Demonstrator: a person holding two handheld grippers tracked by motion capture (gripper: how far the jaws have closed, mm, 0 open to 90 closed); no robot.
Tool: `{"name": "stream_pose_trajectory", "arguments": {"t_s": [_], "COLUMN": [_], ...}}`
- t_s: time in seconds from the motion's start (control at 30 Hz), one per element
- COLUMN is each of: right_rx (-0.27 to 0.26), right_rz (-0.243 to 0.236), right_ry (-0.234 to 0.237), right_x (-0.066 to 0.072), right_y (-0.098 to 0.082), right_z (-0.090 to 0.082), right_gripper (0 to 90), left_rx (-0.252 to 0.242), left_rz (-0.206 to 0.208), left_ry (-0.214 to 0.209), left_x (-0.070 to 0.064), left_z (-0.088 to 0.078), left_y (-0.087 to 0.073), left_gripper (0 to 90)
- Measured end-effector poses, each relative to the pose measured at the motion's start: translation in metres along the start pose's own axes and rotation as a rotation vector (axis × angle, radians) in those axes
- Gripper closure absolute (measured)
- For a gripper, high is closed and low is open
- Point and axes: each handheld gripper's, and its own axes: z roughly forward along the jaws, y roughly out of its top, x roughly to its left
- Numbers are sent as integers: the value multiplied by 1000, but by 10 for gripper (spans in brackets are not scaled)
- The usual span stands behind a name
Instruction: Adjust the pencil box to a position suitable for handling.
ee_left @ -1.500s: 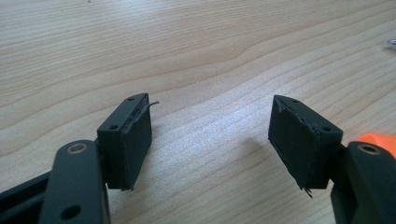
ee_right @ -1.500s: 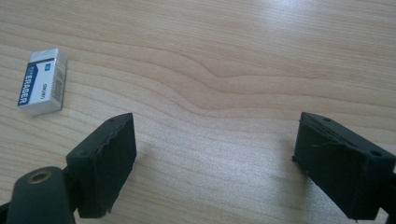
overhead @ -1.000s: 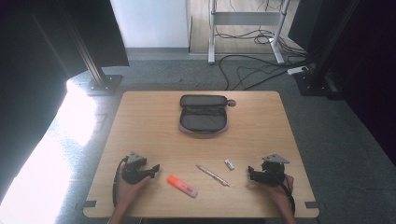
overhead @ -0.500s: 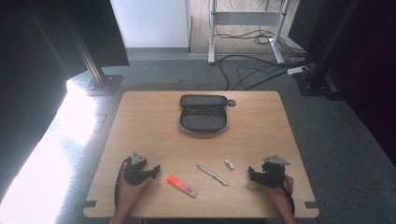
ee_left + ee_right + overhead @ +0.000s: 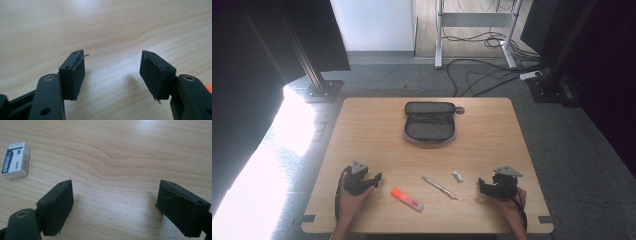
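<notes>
My left gripper [image 5: 374, 178] rests on the wooden table [image 5: 362, 130] at the front left and points right toward an orange highlighter [image 5: 407, 199]. Its jaws have just been closing a little but stand open with nothing between them [image 5: 112, 56]. A sliver of the highlighter [image 5: 209, 88] shows at the right edge of the left gripper view. My right gripper [image 5: 482, 187] lies at the front right, open and empty [image 5: 115, 185], pointing left. A white eraser [image 5: 457, 176] [image 5: 15, 160] lies just ahead of it, and a silver pen [image 5: 439, 187] lies between highlighter and eraser.
An open grey pencil case [image 5: 430, 125] lies at the back middle of the table. Bare wood stretches between it and the front row of items. Black stands and cables are on the floor beyond the table.
The left gripper has shifted very slightly on the table. The right gripper and the items have kept still.
</notes>
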Motion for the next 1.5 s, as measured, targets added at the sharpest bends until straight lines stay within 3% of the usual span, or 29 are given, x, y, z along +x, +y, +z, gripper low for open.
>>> {"name": "stream_pose_trajectory", "arguments": {"t_s": [0.07, 0.13, 0.33, 0.6, 0.8, 0.97, 1.23, 1.5], "right_rx": [-4, -4, -3, -4, -5, -6, -6, -6], "right_rz": [-5, -4, -7, -10, -10, -10, -10, -9], "right_ry": [4, 7, 11, 13, 10, 8, 8, 11], "right_x": [1, 1, 1, 1, 2, 2, 2, 2], "right_y": [0, 0, 0, 0, 0, 0, 1, 1], "right_z": [-1, -1, 0, 0, 0, 0, 1, 1], "right_gripper": [156, 155, 155, 157, 160, 161, 164, 164], "left_rx": [-18, -27, -36, -64, -80, -95, -77, -69], "left_rz": [19, 17, 16, -26, -27, -52, -66, -66], "left_ry": [-2, -3, -55, -65, -66, -75, -85, -98], "left_x": [-2, -3, -2, 7, 8, 8, 7, 10], "left_z": [-6, -7, -8, -6, -1, 10, 33, 46], "left_y": [15, 19, 40, 55, 62, 71, 89, 97], "left_gripper": [370, 366, 327, 341, 345, 346, 343, 342]}}
